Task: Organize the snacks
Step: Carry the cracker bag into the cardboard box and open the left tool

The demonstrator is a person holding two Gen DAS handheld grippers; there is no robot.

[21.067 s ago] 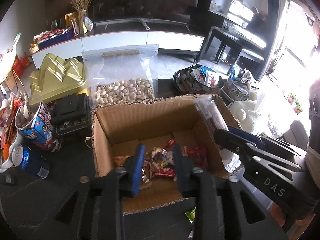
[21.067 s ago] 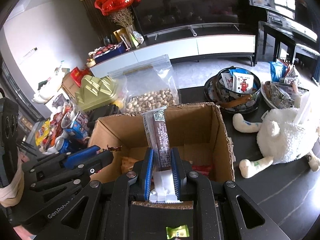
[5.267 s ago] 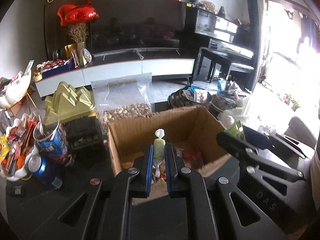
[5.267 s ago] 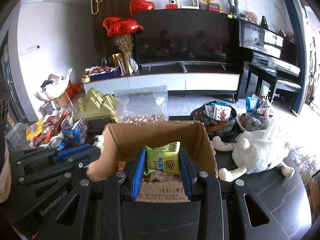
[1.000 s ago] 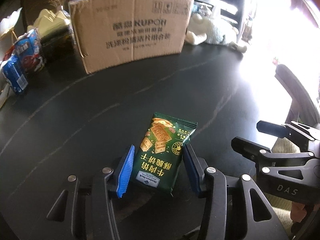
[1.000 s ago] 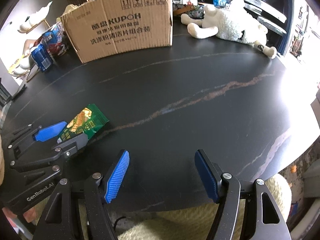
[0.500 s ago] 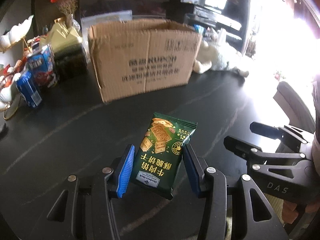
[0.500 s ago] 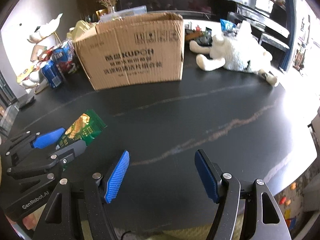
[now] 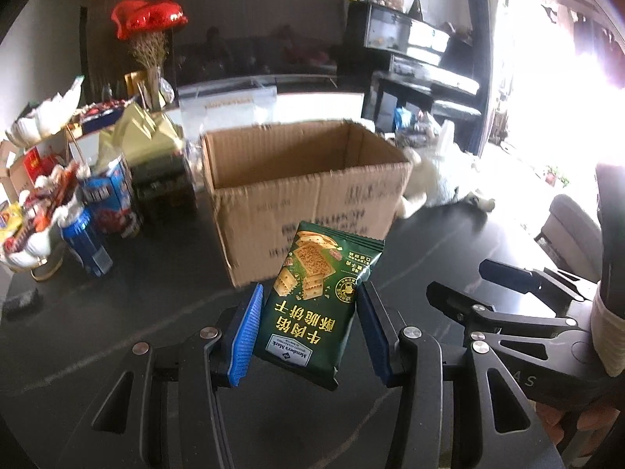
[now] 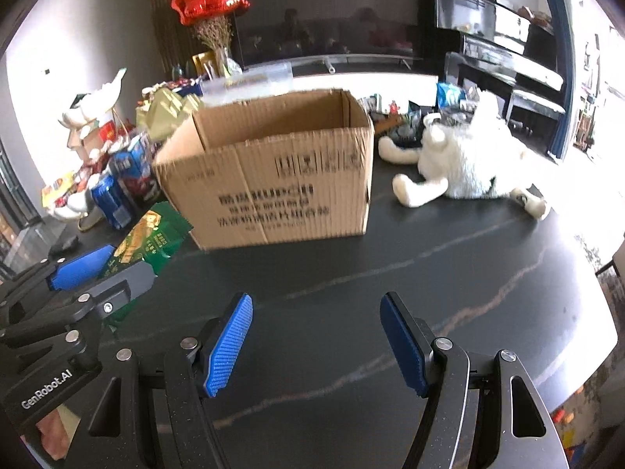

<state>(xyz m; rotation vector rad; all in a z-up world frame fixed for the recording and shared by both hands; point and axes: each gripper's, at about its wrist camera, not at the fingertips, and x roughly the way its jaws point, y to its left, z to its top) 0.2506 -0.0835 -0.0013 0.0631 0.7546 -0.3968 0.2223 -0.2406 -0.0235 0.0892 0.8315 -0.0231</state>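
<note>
STATE: green cracker packet (image 9: 316, 305) clamped in left gripper (image 9: 308, 332), centre frame, below cardboard box (image 9: 308, 179) | right gripper (image 10: 316, 344) gaping, empty | RISK: packet may be snagged on box's near wall if carried low.

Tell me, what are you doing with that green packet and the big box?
A person is tidying snacks using a tool in each hand. The left tool grips a green cracker packet and holds it in the air in front of the open cardboard box on the black table. The right tool is open and holds nothing. The packet has not gone into the box yet. A white plush toy lies beside the box.
</note>
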